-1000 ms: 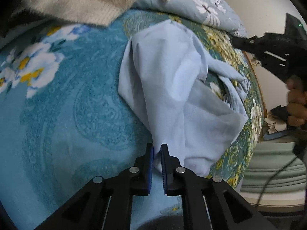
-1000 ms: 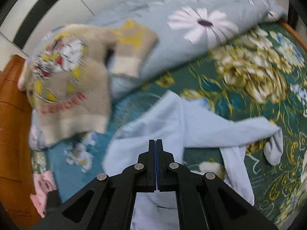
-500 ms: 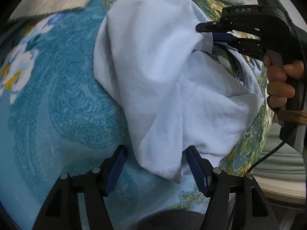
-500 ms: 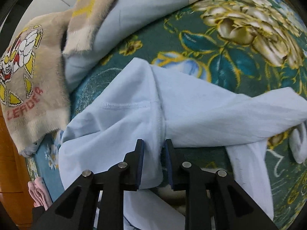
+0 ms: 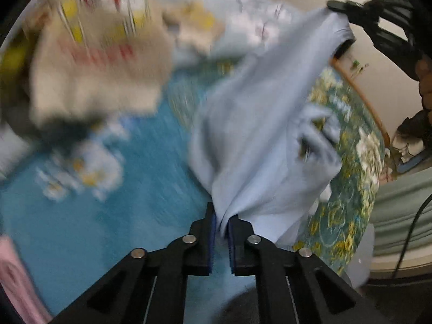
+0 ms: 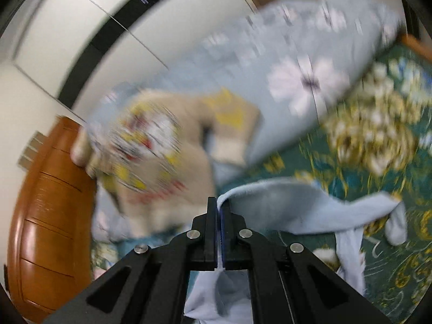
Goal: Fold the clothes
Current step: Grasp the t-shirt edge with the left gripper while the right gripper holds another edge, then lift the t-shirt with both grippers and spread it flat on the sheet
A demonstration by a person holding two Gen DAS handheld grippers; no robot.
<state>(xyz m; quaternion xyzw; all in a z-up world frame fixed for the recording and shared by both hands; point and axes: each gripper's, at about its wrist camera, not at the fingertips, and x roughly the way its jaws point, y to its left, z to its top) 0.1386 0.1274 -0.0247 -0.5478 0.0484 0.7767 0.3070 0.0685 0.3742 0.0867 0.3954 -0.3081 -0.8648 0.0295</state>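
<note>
A light blue garment (image 5: pixel 256 135) hangs stretched between both grippers above the bed. In the left wrist view my left gripper (image 5: pixel 222 216) has its jaws closing on a bunched lower edge of it, and the cloth is pinched between the pads. My right gripper (image 5: pixel 336 6) holds the upper edge at the top right, with a person's hand (image 5: pixel 425 81) on its handle. In the right wrist view, my right gripper (image 6: pixel 219 206) has its jaws closing tight on the garment (image 6: pixel 283 205), which trails away to the right.
A beige printed sweater (image 5: pixel 102 67) (image 6: pixel 162 162) lies on the teal floral bedspread (image 5: pixel 108 216) beside a pale blue floral quilt (image 6: pixel 310 67). A pink cloth (image 5: pixel 16 275) sits at the lower left. A wooden headboard (image 6: pixel 40 216) and white wardrobe doors (image 6: pixel 81 27) stand behind.
Both grippers opened, closed on the light blue garment and rose, lifting it off the bedspread. The views are now blurred by motion.
</note>
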